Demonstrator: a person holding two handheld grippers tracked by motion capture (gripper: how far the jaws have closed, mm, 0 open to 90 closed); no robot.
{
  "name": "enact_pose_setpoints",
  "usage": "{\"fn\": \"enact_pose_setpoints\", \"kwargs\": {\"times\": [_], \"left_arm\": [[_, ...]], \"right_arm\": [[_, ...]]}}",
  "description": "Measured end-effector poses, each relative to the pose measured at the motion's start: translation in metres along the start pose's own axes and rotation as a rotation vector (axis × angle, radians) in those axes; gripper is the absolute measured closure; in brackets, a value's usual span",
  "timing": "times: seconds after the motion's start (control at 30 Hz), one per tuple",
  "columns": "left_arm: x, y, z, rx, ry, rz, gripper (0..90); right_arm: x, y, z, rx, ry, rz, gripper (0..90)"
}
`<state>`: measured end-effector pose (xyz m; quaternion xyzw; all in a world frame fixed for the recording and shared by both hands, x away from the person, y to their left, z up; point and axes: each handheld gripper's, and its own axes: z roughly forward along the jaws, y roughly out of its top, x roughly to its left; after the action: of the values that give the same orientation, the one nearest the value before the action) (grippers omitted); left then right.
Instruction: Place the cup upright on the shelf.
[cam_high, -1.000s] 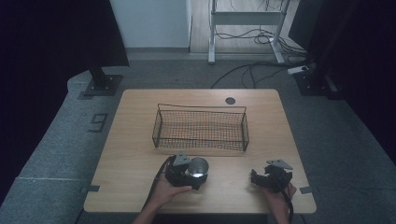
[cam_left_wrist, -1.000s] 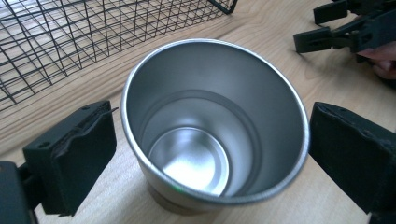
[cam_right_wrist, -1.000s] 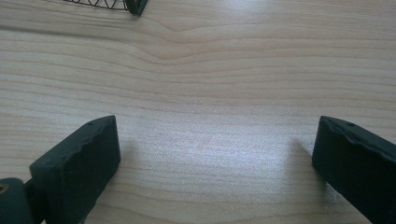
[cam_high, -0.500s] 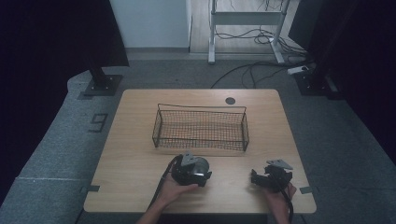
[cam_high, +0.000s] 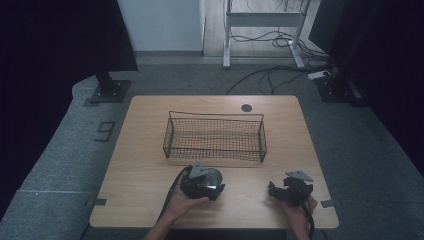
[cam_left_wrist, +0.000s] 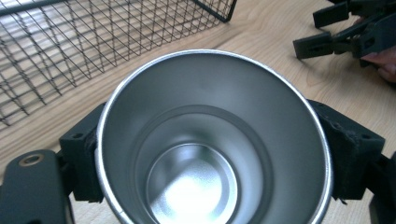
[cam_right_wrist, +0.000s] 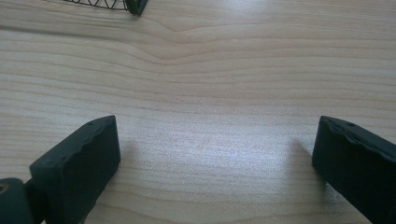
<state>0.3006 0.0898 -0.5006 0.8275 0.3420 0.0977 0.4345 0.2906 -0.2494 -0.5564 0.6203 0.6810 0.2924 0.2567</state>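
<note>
Held between the jaws of the left hand-held gripper (cam_high: 212, 184), near the front edge of the tabletop (cam_high: 150, 150): a steel cup (cam_left_wrist: 212, 140), round, shiny, empty, with a stepped inner wall and bright bottom. No writing readable on it. Just beyond, a black wire basket (cam_high: 215, 137), mid-tabletop. Right hand-held gripper (cam_right_wrist: 215, 158) low over bare wood, jaws spread wide, gripping nothing, well apart from the cup

From my seat, the wire basket (cam_high: 215, 137) blocks the middle of the table (cam_high: 150, 165). Bare wood lies left, right and behind the basket. In front of it, a steel cup (cam_left_wrist: 210, 140) fills my left gripper (cam_high: 202, 181).
</note>
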Motion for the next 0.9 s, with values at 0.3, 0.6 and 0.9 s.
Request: {"fn": "enact_pose_setpoints", "kwargs": {"times": [0.3,0.6,0.9], "left_arm": [[0.006,0.002,-0.012,-0.019,0.012,-0.011,14.2],[0.012,0.012,-0.028,-0.05,0.006,-0.014,14.2],[0.017,0.024,-0.04,-0.075,0.01,-0.01,14.2]], "right_arm": [[0.0,0.0,0.0,0.0,0.0,0.0,1.0],[0.0,0.0,0.0,0.0,0.0,0.0,1.1],[0.0,0.0,0.0,-0.001,-0.002,0.003,1.6]]}}
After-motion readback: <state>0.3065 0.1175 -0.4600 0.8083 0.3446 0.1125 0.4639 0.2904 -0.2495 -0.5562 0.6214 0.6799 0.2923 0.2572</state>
